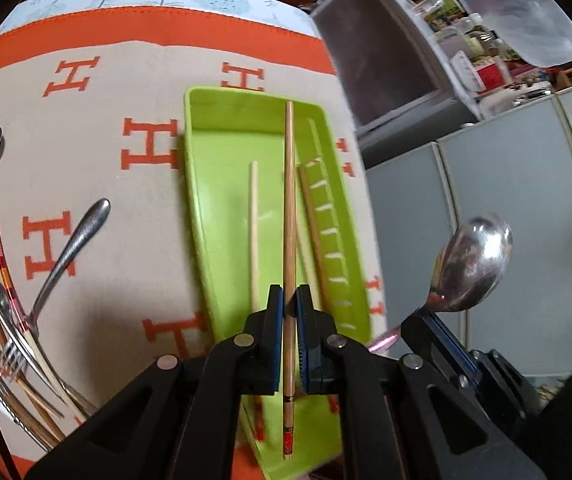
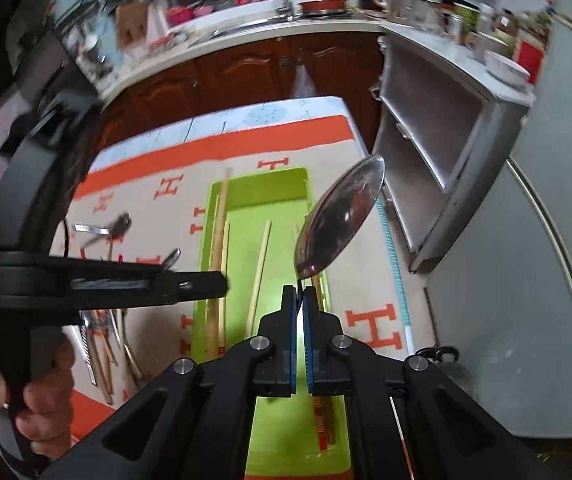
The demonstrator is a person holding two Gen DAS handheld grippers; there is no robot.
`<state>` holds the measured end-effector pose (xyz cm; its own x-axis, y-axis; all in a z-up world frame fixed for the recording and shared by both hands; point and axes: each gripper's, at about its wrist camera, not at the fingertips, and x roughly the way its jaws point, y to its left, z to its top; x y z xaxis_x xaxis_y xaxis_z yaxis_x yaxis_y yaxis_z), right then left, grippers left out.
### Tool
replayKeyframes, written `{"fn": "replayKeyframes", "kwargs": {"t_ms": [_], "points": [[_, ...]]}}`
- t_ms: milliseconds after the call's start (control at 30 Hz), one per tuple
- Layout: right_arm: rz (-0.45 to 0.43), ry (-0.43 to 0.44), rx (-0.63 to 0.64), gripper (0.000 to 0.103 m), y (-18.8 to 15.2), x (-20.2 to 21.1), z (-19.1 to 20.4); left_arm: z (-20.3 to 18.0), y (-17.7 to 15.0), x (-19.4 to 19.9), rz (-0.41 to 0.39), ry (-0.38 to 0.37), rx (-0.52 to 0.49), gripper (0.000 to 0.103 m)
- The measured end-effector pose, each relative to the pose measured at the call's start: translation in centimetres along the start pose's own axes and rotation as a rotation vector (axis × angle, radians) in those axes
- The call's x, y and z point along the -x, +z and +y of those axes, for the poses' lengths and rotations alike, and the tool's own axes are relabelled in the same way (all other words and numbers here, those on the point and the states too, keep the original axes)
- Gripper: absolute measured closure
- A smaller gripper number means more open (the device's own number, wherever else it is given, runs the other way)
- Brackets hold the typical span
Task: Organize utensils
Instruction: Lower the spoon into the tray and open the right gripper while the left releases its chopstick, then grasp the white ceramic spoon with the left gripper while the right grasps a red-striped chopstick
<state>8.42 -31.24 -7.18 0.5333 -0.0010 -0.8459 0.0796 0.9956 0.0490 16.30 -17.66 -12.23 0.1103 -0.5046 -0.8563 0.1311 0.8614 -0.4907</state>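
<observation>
Wooden chopstick point(image 1: 289, 216), red-banded at its end, lies lengthwise above green tray point(image 1: 206, 200).

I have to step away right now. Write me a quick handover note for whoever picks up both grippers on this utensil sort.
Left hand-held gripper: shut on a wooden chopstick, held lengthwise above the green tray.
Right hand-held gripper: shut on the handle of a metal spoon, bowl up, over the tray's right side.
Done: two loose chopsticks already lie in the tray.
Left: set down the held chopstick and spoon, then sort the pile of forks, spoons and chopsticks lying on the orange-patterned cloth to the tray's left.
</observation>
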Motion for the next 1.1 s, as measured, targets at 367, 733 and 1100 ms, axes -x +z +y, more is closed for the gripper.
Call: {"fn": "replayKeyframes", "kwargs": {"t_ms": [367,733,1100], "points": [[0.070,0.098,-0.113,0.088,1.2,-4.2,-0.3,0.4,-0.8,3.0,-0.084,0.049,-0.052,0.047],[0.028,0.109,-0.106,0.087,-0.7,-0.2,1.4,4.8,-5.4,8.8,-0.100,0.180,-0.108,0.044],[-0.119,0.101,0.051,0.075,1.9,9.0,7.3,14.1,-8.7,19.3,-0.190,0.316,-0.018,0.043]]}}
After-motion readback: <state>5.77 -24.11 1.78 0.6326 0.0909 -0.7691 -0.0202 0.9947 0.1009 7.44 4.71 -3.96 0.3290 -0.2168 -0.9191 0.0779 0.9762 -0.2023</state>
